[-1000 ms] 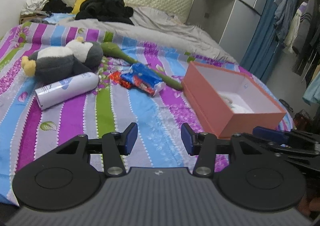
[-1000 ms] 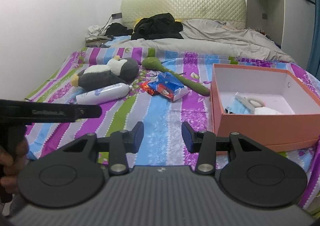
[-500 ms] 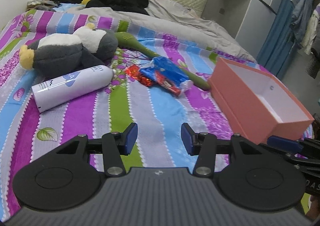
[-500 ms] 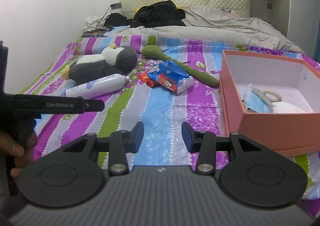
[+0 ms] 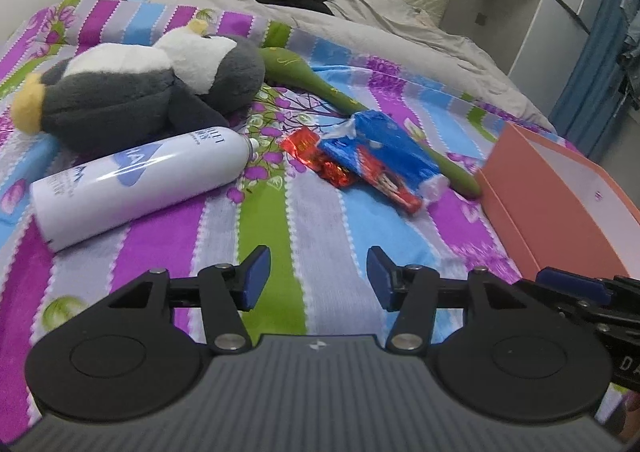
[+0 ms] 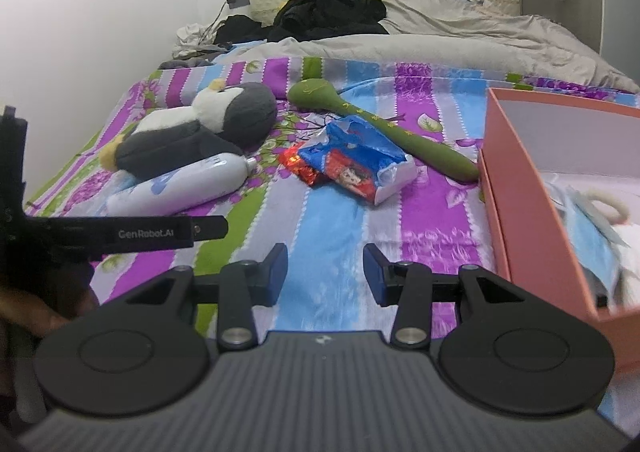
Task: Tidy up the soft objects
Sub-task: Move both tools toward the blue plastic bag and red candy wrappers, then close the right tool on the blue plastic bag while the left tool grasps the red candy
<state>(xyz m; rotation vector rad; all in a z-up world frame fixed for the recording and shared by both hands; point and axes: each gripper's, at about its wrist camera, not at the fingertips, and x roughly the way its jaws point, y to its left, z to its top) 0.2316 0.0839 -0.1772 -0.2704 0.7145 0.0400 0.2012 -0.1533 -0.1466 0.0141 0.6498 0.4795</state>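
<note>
A grey and white plush penguin [image 5: 144, 91] [image 6: 200, 127] lies on the striped bedspread [image 5: 328, 236] at the left. A white spray bottle [image 5: 136, 183] [image 6: 180, 187] lies in front of it. A blue and red snack packet [image 5: 380, 163] [image 6: 356, 163] and a green plush stick [image 5: 320, 83] [image 6: 384, 127] lie in the middle. An open pink box [image 5: 560, 203] [image 6: 516, 187] stands at the right, holding a blue mask and white soft items [image 6: 596, 228]. My left gripper [image 5: 318, 276] is open and empty above the bedspread. My right gripper [image 6: 325, 272] is open and empty beside the box.
A grey duvet [image 6: 440, 35] and black clothes [image 6: 328, 11] lie at the bed's head. A wardrobe [image 5: 532, 3] and blue curtain [image 5: 592, 31] stand to the right. The left gripper's body [image 6: 120, 232] crosses the right wrist view at left.
Both grippers have moved forward and lower over the bed, so the penguin, bottle and packet are nearer. Both stay open and empty.
</note>
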